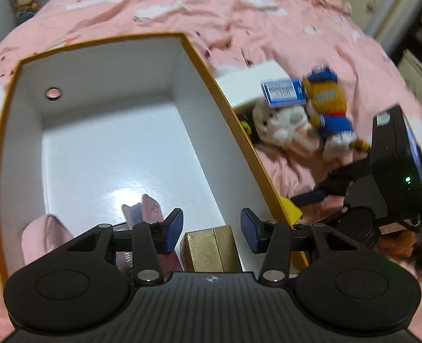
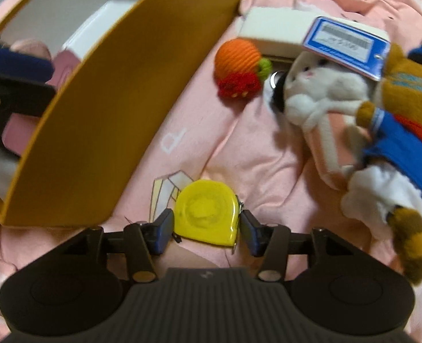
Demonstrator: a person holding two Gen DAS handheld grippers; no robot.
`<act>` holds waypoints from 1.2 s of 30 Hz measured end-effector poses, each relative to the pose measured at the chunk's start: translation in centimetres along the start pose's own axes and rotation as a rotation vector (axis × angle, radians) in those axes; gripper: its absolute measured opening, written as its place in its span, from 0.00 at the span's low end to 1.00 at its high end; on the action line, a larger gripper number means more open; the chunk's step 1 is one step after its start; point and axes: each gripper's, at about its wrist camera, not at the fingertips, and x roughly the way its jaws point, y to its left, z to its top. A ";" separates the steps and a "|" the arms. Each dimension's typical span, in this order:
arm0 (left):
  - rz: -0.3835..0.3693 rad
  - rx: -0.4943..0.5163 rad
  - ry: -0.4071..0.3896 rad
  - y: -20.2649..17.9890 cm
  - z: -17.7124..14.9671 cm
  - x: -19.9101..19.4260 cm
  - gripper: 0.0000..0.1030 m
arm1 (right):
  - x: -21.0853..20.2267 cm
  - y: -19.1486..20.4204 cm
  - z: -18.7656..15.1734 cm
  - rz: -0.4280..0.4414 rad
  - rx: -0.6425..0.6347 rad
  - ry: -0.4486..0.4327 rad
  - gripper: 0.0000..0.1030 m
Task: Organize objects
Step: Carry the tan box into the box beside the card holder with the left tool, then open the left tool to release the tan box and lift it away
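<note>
One yellow round plastic tape measure (image 2: 206, 213) lay on the pink bed cover (image 2: 239, 148), between the right tongs (image 2: 206, 230), whose pads flanked it, contact uncertain. The left tongs (image 1: 211, 230) hung open and empty, angled steeply down over one gold rectangular box (image 1: 209, 253) inside one mustard-walled, white-lined cardboard box (image 1: 111, 143). Beyond lay two plush toys, white (image 2: 319, 91) and brown (image 2: 405, 131).

Rumpled pink bedsheet (image 1: 268, 14), cupboard (image 1: 382, 0) behind.
</note>
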 end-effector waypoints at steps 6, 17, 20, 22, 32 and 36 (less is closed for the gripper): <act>0.011 0.228 0.059 -1.7 -0.2 2.4 0.43 | 0.2 -0.4 -0.4 0.031 0.031 0.009 0.54; 0.031 0.243 0.179 -1.8 -0.4 3.3 0.35 | -0.3 0.3 -1.1 0.029 0.021 -0.007 0.52; 0.033 0.208 0.163 -1.4 -0.6 3.1 0.35 | -1.1 0.5 -1.3 0.036 0.021 -0.025 0.37; 0.032 0.201 0.140 -1.3 -1.0 3.0 0.37 | -2.1 0.5 -1.4 0.027 0.029 -0.039 0.10; 0.090 0.065 -0.081 -1.0 -1.9 0.4 0.39 | -3.6 0.6 -0.8 0.048 0.026 -0.062 0.45; 0.087 -0.007 -0.150 -0.6 -2.3 -1.1 0.40 | -1.2 1.3 0.8 -0.023 -0.051 -0.006 0.53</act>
